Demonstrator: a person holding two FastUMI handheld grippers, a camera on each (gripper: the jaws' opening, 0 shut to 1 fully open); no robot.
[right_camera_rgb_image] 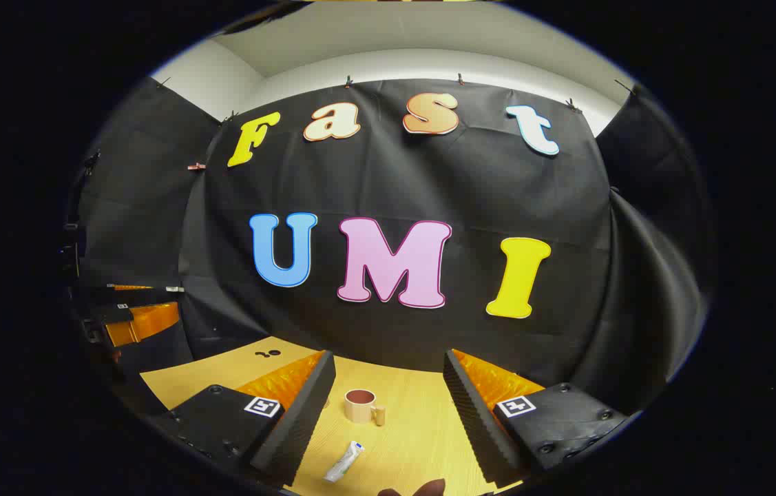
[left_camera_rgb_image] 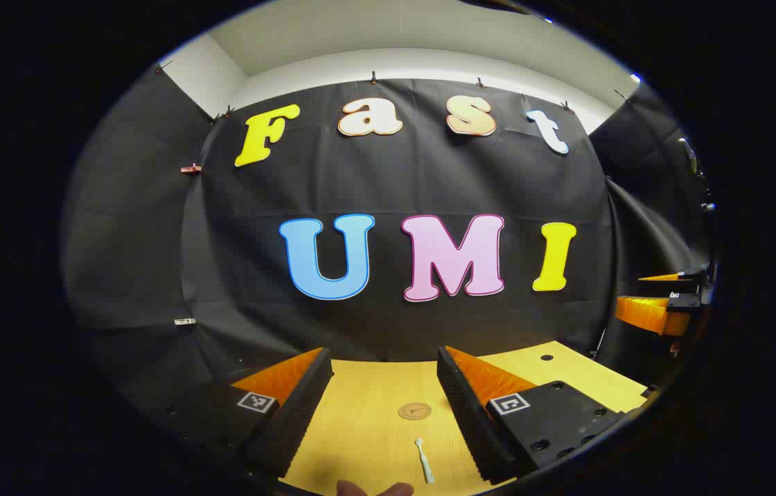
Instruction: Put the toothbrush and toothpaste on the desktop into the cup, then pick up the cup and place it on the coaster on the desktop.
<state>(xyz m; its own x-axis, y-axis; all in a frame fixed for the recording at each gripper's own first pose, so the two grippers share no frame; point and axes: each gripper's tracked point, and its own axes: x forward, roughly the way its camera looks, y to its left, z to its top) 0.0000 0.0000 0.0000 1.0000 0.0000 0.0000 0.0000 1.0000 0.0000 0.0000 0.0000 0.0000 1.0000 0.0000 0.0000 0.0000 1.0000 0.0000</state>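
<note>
Toothbrush (left_camera_rgb_image: 424, 460) on the wooden desktop (left_camera_rgb_image: 367, 413), lying lengthwise straight ahead of my left gripper (left_camera_rgb_image: 384, 406), framed between its two fingers. I read that as a lined-up approach: fingers spread wide, nothing between them, held well above the wood. Beyond the brush sits the round coaster (left_camera_rgb_image: 414, 411), bare, waiting for the cup.

Over on the right gripper view, my right gripper (right_camera_rgb_image: 388, 406) is also spread wide and carrying nothing. Toothpaste tube (right_camera_rgb_image: 344, 461) lies flat on the desk near the bottom, close beside the left finger, cap end pointing away. Farther on stands the mug-style cup (right_camera_rgb_image: 362, 405), upright, handle turned to the right. Its inside looks dark and I see nothing poking out of it, so I judge it empty.

Each view catches the other gripper off at the edge, level with mine. Neither item is grasped, so I judge the task is at its start: brush and paste still to go in, cup off the coaster.
</note>
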